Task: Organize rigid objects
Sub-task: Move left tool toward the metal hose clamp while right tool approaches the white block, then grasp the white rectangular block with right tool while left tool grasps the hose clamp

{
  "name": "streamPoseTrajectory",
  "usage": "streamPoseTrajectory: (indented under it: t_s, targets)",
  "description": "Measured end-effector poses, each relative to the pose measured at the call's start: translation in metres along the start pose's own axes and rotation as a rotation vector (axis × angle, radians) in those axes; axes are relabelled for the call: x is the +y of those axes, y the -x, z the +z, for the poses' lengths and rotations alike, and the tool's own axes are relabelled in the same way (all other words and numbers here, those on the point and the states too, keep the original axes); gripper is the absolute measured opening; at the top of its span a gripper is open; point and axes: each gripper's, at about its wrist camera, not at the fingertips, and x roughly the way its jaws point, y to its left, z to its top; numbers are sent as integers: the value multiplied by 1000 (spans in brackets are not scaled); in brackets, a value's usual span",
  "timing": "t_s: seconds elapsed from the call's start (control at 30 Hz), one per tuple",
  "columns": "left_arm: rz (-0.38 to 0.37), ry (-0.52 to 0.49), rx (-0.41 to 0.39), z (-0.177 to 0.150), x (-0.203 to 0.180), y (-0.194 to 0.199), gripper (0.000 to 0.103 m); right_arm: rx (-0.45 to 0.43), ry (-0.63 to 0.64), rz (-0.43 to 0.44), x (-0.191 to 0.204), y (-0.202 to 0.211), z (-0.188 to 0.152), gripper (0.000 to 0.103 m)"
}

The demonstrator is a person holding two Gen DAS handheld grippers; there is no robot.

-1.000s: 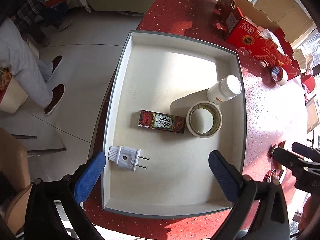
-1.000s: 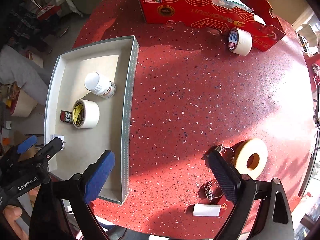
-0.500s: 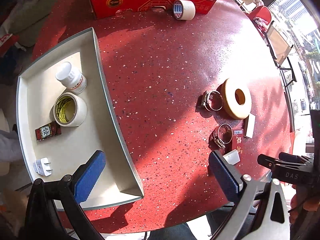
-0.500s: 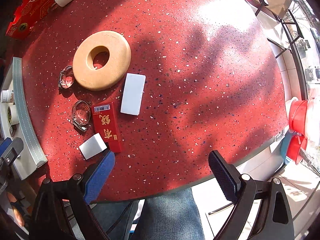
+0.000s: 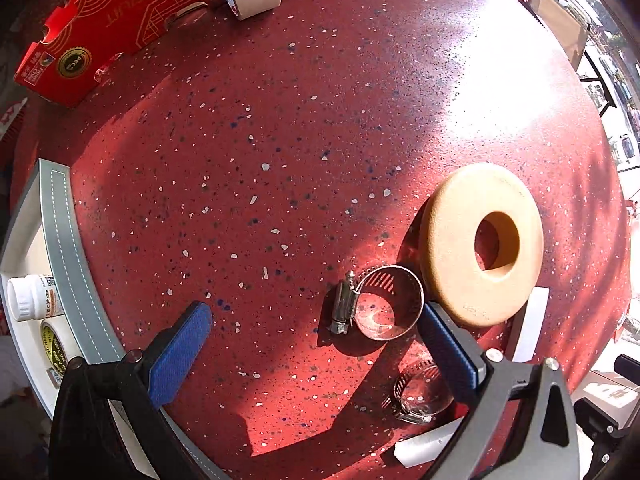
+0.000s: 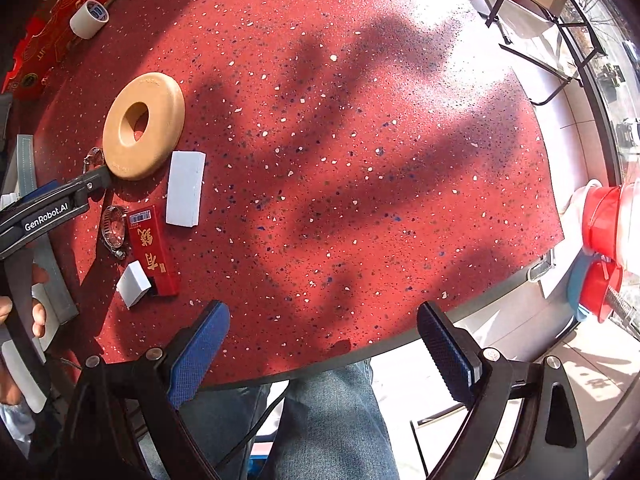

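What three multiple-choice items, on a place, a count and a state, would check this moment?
1. The upper metal hose clamp lies: A) beside the tan foam ring B) in the grey tray C) on the red carton.
2. Hose clamps on the red speckled table: A) one B) two C) four.
3. The left hand-held gripper is: A) shut on tape B) shut on the ring C) open.

Key: A, it lies against the ring's edge; B, a second clamp lies nearer; C, its blue pads stand apart, holding nothing.

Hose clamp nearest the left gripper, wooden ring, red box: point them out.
Hose clamp [image 5: 378, 303], left wrist view, metal band.
Wooden ring [image 5: 452, 236], left wrist view, top face.
Red box [image 6: 154, 254], right wrist view, printed top.
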Motion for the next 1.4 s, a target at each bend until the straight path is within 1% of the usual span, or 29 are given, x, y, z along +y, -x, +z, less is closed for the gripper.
streamPoseTrajectory:
  t_s: [0.13, 0.23, 0.27, 0.33, 0.4, 0.47, 0.5, 0.6, 0.67, 0.7, 0.77, 0.8, 0.83, 0.87, 0.9, 0.93, 0.97, 1.0, 1.03, 1.07, 1.1, 1.13, 1.17, 1.23, 1.33, 1.4]
  targets:
    - [25, 112, -37, 13, 29, 0, 103, -2, 20, 11, 5, 0, 10, 96]
    - [-8, 196, -18, 21, 50, -3, 103, -14, 28, 27, 20, -2, 23, 96]
    - [-6, 200, -16, 23, 51, -3, 103, -20, 30, 36, 26, -3, 28, 96]
    - [21, 183, -30, 24, 47, -1, 103, -36, 33, 49, 38, -5, 39, 96]
    - [38, 180, -45, 25, 45, 0, 103, -64, 28, 37, 51, -8, 50, 96]
    - [3, 201, -39, 25, 45, -3, 103, -78, 26, 28, 63, -14, 60, 96]
    - [-1, 211, -47, 17, 36, -4, 103, -77, 29, 25, 69, -18, 64, 96]
    - [1, 209, -63, 16, 35, -3, 103, -65, 51, 5, 83, -29, 70, 95]
    - [1, 213, -75, 14, 34, -3, 103, -79, 67, -47, 89, -30, 69, 95]
    - [2, 214, -82, 12, 34, -3, 103, -90, 70, -48, 90, -29, 67, 93]
    - [5, 231, -82, 5, 38, 0, 103, -106, 89, -49, 95, -27, 63, 87]
    - [7, 247, -68, -2, 42, 3, 103, -115, 102, -50, 97, -25, 61, 80]
    - [7, 266, -49, -3, 42, 2, 103, -119, 122, -51, 102, -22, 59, 69]
    - [6, 287, -28, -8, 45, -1, 103, -121, 144, -52, 108, -19, 56, 62]
    - [9, 306, -13, -9, 47, -2, 103, -124, 164, -54, 113, -16, 55, 45]
    - [11, 311, -3, -8, 47, -3, 102, -119, 183, -55, 118, -15, 53, 31]
    - [8, 304, -9, -8, 45, -1, 99, -115, 197, -62, 124, -14, 51, 26]
    - [3, 287, -19, -10, 43, 1, 92, -102, 199, -49, 123, -14, 51, 26]
    - [2, 258, -26, -11, 39, 4, 84, -91, 183, -25, 122, -12, 49, 26]
    - [3, 225, -41, -13, 32, 6, 77, -86, 162, 10, 117, -10, 46, 26]
    - [2, 192, -51, -15, 28, 9, 61, -87, 138, 52, 95, -8, 41, 26]
    - [-8, 165, -56, -17, 25, 11, 36, -92, 119, 77, 88, -4, 40, 26]
    - [-16, 144, -44, -19, 23, 12, 37, -100, 103, 96, 74, -2, 39, 26]
    - [-61, 144, -27, -26, 25, 14, 37, -102, 74, 156, 59, 6, 37, 26]
    - [-96, 137, -46, -42, 30, 27, 37, -105, 30, 219, 43, 19, 33, 26]
    - [-128, 138, -58, -60, 36, 38, 37, -108, 18, 228, 36, 23, 29, 26]
